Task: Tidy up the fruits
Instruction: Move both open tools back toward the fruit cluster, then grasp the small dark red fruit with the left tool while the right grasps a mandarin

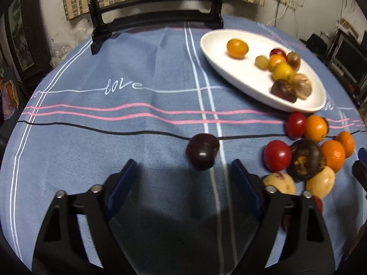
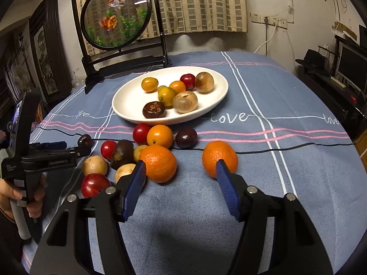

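left wrist view, left gripper [image 1: 181, 171] apart near dark plum [image 1: 202, 152], right gripper [image 2: 181, 171] apart, empty

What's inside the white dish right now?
The white dish holds eight small fruits: an orange tomato, a red one, three more yellow-orange ones, two tan round fruits and a dark brown one. Whether more hides behind that cluster can't be seen.

A round glass panel painted with goldfish [image 2: 115, 15] is held in a black stand [image 2: 128, 61] at the upper left. Checked curtains [image 2: 199, 4] are hung along the top. Wall sockets [image 2: 268, 20] are seen at upper right, a black hat [image 2: 313, 59] below them.
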